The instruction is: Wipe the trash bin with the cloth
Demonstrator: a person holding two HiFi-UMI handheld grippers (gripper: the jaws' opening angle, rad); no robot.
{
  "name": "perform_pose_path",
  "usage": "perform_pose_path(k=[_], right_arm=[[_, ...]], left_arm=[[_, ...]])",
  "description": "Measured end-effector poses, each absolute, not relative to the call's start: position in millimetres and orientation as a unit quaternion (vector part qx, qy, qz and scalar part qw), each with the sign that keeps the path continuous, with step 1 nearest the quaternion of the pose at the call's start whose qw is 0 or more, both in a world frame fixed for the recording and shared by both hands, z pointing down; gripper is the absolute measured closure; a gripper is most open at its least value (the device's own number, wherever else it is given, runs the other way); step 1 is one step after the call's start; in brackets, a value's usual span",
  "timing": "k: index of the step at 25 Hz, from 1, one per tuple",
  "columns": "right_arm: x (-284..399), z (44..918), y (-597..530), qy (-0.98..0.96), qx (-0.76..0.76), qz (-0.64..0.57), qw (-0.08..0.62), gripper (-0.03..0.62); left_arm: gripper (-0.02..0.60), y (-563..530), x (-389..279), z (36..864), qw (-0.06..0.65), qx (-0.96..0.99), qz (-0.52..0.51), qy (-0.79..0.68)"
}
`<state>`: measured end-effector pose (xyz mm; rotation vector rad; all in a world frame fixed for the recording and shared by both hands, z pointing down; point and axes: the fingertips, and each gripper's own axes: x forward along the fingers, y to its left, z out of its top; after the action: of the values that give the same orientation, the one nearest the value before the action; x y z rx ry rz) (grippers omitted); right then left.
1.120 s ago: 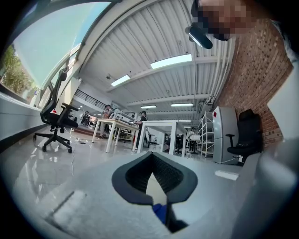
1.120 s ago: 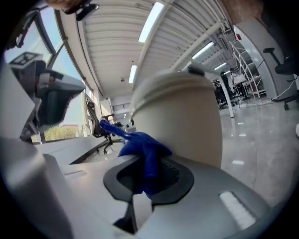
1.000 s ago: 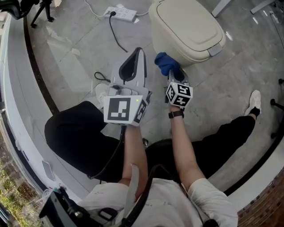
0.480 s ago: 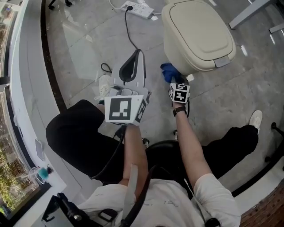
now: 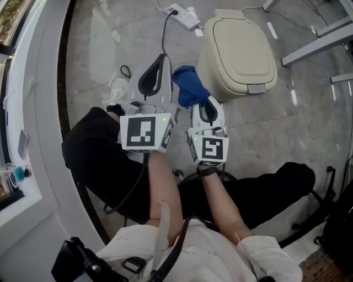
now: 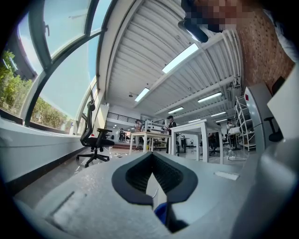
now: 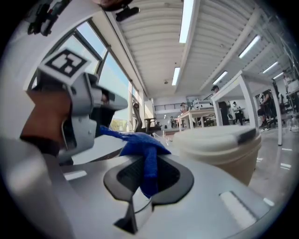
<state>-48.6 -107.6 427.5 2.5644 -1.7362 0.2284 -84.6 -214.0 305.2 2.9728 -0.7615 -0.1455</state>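
Note:
The beige lidded trash bin stands on the grey floor, lid down; it fills the right of the right gripper view. My right gripper is shut on a blue cloth, which bunches out past its tips. The cloth hangs in the air just left of the bin, and the right gripper view shows a gap between them. My left gripper is held beside the cloth, shut with nothing between its pads, and points away from the bin.
A white power strip with a black cable lies on the floor behind the bin. A white shoe and black trouser legs sit below the grippers. Metal table legs stand at the right, an office chair far off.
The right gripper has lifted the cloth off the bin's lower side and carried it left, next to the left gripper. The head view has swung, so the bin sits further right.

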Motion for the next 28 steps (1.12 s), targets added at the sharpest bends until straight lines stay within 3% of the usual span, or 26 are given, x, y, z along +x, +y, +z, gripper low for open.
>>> perform_pose_path(k=[3, 7, 12, 21, 25, 28], right_arm=[[-27.5, 388.3, -88.5, -0.543, 0.838, 0.057, -0.021, 0.556], [-4.9, 421.1, -86.6, -0.512, 0.85, 0.123, -0.018, 0.556], [2.6, 522.5, -89.6, -0.51, 0.836, 0.197, 0.042, 0.556], [12.0, 718.8, -82.2, -0.502, 0.773, 0.32, 0.22, 0.556], [12.9, 772.7, -67.9, -0.519, 0.731, 0.353, 0.268, 0.556], [5.1, 758.1, -77.9, -0.576, 0.689, 0.338, 0.28, 0.557]], left_arm=[[0.581, -202.7, -90.1, 299.7, 0.036, 0.961, -0.058, -0.269], [0.581, -192.0, -96.2, 297.2, 0.04, 0.955, -0.07, -0.287], [0.581, -190.5, -109.3, 309.8, 0.046, 0.944, -0.069, -0.318], [0.58, -182.9, -102.4, 346.6, 0.044, 0.942, -0.033, -0.33], [0.581, -176.8, -102.8, 360.6, 0.056, 0.943, -0.021, -0.328], [0.58, -176.1, -103.6, 357.3, 0.051, 0.94, -0.022, -0.336]])
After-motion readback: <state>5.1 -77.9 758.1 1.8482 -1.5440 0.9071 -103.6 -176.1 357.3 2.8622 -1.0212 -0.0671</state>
